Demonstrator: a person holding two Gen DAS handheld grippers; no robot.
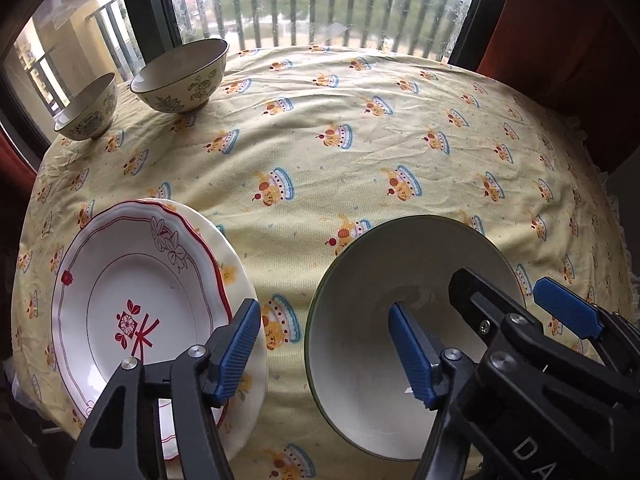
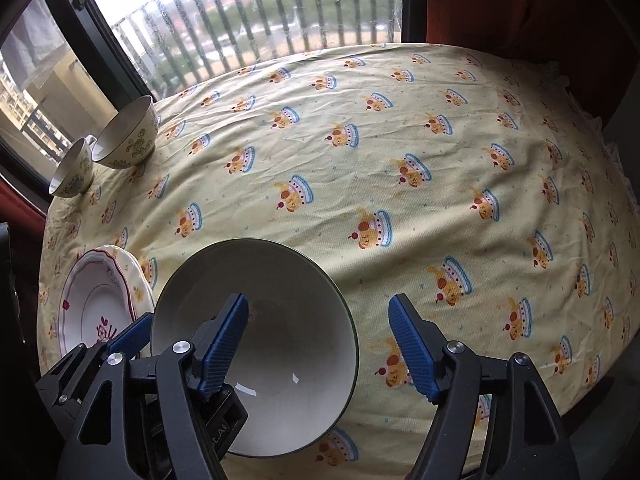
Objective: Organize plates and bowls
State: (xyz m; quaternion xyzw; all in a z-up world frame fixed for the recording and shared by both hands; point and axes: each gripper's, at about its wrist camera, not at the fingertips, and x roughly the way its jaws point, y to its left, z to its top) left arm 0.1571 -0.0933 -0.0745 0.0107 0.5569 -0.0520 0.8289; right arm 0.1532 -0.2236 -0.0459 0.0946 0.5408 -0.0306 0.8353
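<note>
A large bowl (image 1: 380,264) (image 2: 280,280), white inside with a dark green rim, rests on the yellow cloth near the front edge. My left gripper (image 1: 324,354) is open and straddles its left rim, one pad inside the bowl and the other over the plates. My right gripper (image 2: 318,350) (image 1: 516,300) is open astride the right rim, and neither gripper's pads press the wall. Left of the bowl, a white plate with red trim (image 1: 140,300) (image 2: 96,304) lies on a cream plate (image 1: 240,280). Two flowered bowls, one bigger (image 1: 180,76) (image 2: 126,136) and one smaller (image 1: 86,108) (image 2: 72,172), stand at the far left.
The table's yellow cloth (image 1: 360,152) with cake prints reaches to a railed window (image 1: 300,8) at the back. Red curtains (image 2: 520,4) hang at the right. The cloth's front edge drops off just behind the large bowl and the plates.
</note>
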